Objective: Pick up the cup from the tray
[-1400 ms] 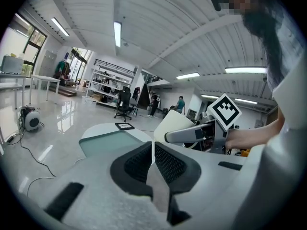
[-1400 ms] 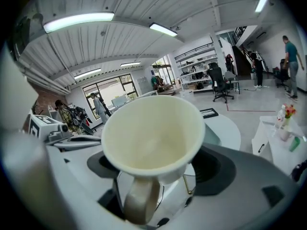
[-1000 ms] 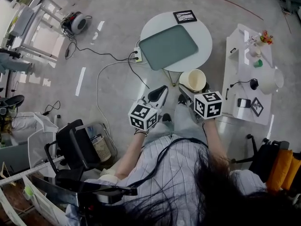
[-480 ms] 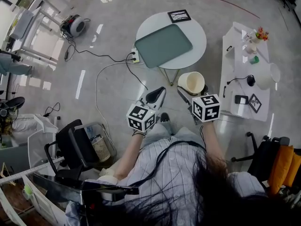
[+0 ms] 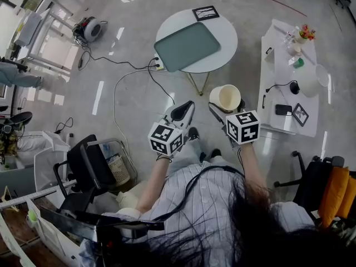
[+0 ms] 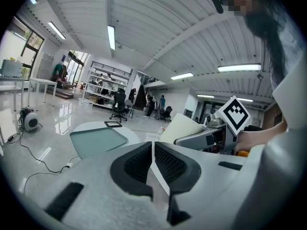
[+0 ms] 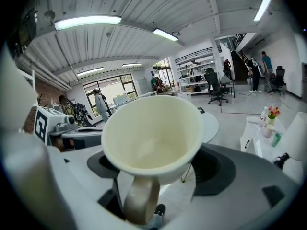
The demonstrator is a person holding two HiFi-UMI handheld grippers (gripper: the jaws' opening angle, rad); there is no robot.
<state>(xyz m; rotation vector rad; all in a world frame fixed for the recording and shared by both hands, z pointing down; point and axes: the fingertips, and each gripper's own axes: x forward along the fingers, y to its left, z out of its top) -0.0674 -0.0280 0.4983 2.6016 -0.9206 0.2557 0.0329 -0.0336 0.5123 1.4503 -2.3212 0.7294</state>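
1. Right gripper: jaws clamped on the cream cup, with its handle pointing back at the camera and its mouth tipped forward.
2. The cup is held in the air in front of the person, well apart from the grey-green tray on the round white table.
3. Left gripper: jaws pressed together, nothing between them, just beside the right gripper.

Both forearms extend forward from the torso, side by side. Right gripper: jaws closed on the cup, one at each side of its body, the handle pointing back toward the hand. Left gripper: jaws pressed together with nothing between them, held just left of the cup, not touching it.
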